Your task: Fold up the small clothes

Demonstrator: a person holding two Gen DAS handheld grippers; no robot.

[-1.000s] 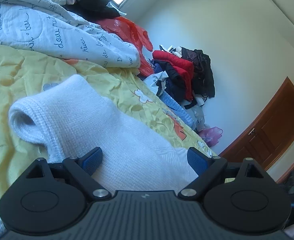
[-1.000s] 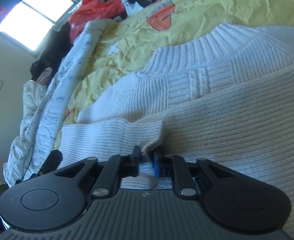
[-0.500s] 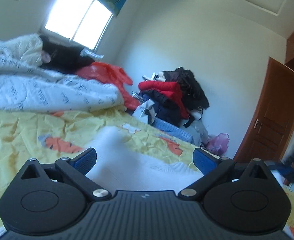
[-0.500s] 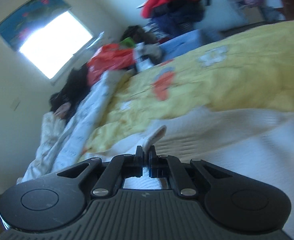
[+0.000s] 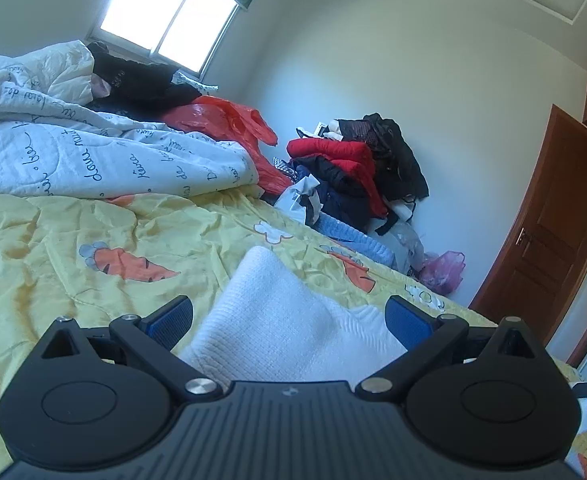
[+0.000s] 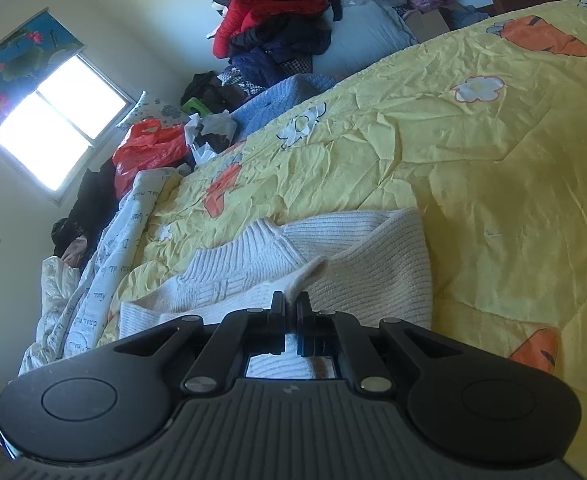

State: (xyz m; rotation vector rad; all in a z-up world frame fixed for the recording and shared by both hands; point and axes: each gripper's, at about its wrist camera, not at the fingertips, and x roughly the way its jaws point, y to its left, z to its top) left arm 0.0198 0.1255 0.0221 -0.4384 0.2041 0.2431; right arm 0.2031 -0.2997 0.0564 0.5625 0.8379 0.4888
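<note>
A cream knitted sweater [image 6: 357, 248] lies on the yellow carrot-print bedspread [image 6: 493, 152], its ribbed collar toward the left in the right wrist view. My right gripper [image 6: 291, 304] is shut on a corner of the sweater's knit edge, and a flap of it sticks up past the fingertips. In the left wrist view the sweater [image 5: 277, 320] shows as a white folded bulk just ahead of my left gripper [image 5: 289, 318]. That gripper stands wide open above the knit, its blue pads [image 5: 173, 316] clear of the fabric on both sides.
A white quilt with script print [image 5: 93, 152] is bunched along the bed's far side. A red plastic bag [image 5: 229, 124] and a heap of dark and red clothes [image 5: 353, 172] sit by the wall. A brown door [image 5: 553, 232] stands at right.
My right gripper carried the sweater's edge across the bed, folding it over; the view now takes in much more bedspread. My left gripper drew back from the sweater and rolled level, staying open.
</note>
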